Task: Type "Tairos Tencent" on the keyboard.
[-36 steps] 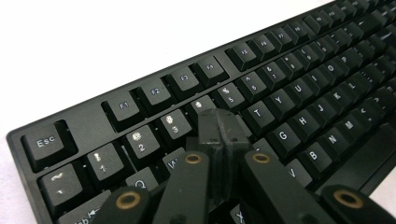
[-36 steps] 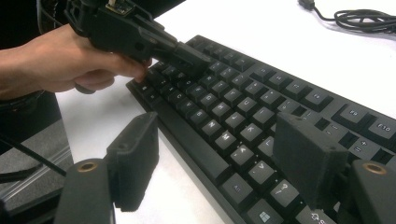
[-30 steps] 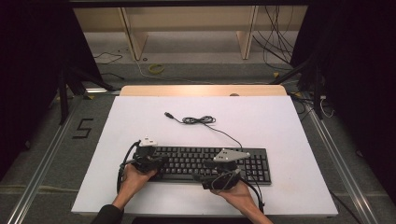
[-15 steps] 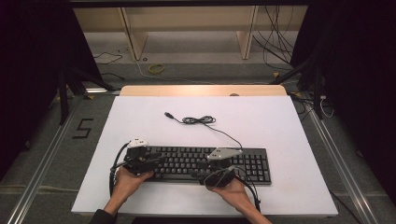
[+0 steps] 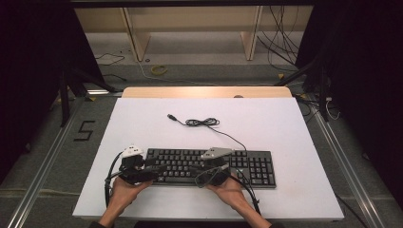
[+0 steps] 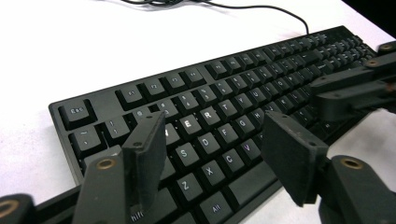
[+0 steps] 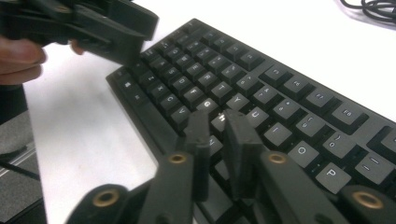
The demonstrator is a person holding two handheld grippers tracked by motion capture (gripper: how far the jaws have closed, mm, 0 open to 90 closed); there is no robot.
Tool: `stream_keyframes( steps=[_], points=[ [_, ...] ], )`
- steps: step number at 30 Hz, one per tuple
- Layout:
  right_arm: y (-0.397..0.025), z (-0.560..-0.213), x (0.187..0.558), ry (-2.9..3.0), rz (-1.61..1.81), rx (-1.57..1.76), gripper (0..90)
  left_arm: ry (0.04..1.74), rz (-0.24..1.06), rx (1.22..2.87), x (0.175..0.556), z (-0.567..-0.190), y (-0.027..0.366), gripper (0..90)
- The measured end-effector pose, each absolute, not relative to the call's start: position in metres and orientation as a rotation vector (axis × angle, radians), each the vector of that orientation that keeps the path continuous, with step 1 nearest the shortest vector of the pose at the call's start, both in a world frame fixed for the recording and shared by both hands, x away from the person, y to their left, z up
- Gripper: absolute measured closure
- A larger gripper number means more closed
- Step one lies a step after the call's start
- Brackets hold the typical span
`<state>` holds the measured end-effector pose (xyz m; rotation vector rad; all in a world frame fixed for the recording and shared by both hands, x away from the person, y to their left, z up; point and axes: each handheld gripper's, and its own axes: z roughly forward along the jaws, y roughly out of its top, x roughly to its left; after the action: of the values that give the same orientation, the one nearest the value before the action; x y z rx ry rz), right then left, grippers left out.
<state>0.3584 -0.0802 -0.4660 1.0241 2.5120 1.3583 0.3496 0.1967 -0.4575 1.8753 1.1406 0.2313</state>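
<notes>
Keyboard [image 5: 209, 166] lies near on the white bench [image 5: 285, 123]; left tool [image 6: 210, 154] gapes wide above it, right tool [image 7: 219, 135] nearly closed.

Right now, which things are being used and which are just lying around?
In use: keyboard; left gripper, jaws apart over the letter keys; right gripper, jaws nearly closed over the keys.

Lying about: the keyboard's loose cable coiled on the table; yellow ring on the floor beyond.
</notes>
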Motion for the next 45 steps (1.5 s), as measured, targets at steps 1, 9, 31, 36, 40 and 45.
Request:
stream_keyframes(
  steps=[1, 9, 31, 36, 40, 45],
  points=[
    [-0.079, -0.467, 0.359, 2.512, 1.352, 1.025, 85.3, 1.139, 0.229, 1.872, 0.348, -0.458, 0.196, 37.8],
    [-0.070, -0.472, 0.363, 2.536, 1.317, 1.022, 90.0, 1.107, 0.234, 1.860, 0.339, -0.459, 0.196, 33.6],
    [-0.060, -0.482, 0.365, 2.569, 1.250, 1.004, 90.0, 1.080, 0.252, 1.859, 0.332, -0.461, 0.194, 28.8],
    [-0.059, -0.485, 0.364, 2.564, 1.230, 0.995, 90.0, 1.080, 0.256, 1.857, 0.332, -0.461, 0.194, 28.6],
    [-0.059, -0.485, 0.364, 2.560, 1.230, 0.998, 90.0, 1.078, 0.263, 1.854, 0.332, -0.461, 0.194, 28.5],
    [-0.059, -0.485, 0.364, 2.558, 1.231, 1.005, 90.0, 1.080, 0.263, 1.855, 0.332, -0.461, 0.195, 28.5]
  ],
)
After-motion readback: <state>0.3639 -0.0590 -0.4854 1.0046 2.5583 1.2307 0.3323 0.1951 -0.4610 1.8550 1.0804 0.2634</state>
